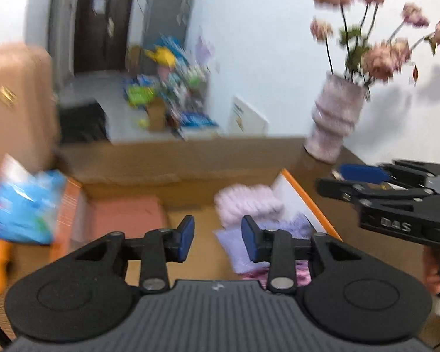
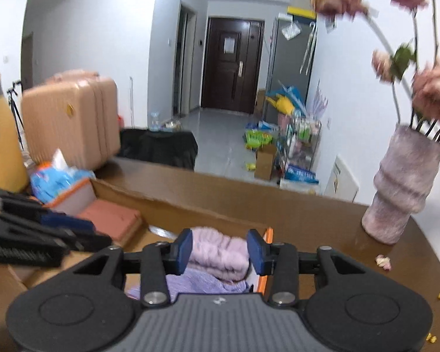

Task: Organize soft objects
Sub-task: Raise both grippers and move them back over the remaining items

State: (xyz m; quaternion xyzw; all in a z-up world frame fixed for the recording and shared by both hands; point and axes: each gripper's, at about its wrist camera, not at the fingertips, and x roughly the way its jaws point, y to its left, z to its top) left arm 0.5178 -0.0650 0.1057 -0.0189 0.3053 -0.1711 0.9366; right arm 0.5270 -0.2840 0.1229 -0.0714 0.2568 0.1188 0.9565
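Note:
A fluffy pale pink soft item [image 1: 246, 202] [image 2: 220, 252] lies in an orange-rimmed white bin [image 1: 305, 199] [image 2: 267, 236] on top of a lilac cloth [image 1: 243, 249] [image 2: 199, 283]. A salmon folded cloth [image 1: 126, 217] [image 2: 111, 217] lies to its left in the cardboard box [image 1: 149, 158] [image 2: 173, 199]. My left gripper [image 1: 217, 239] is open and empty above the box. My right gripper [image 2: 219, 248] is open and empty, its jaws framing the pink item from above; touching cannot be told. It also shows at the right of the left wrist view [image 1: 337, 179].
A second orange-rimmed bin [image 2: 73, 195] at the left holds a blue packet [image 1: 23, 205] [image 2: 55, 179]. A pink ribbed vase with flowers [image 1: 334, 117] [image 2: 402, 187] stands on the brown table [image 2: 322, 223] at the right. A pink suitcase [image 2: 70, 117] stands behind at the left.

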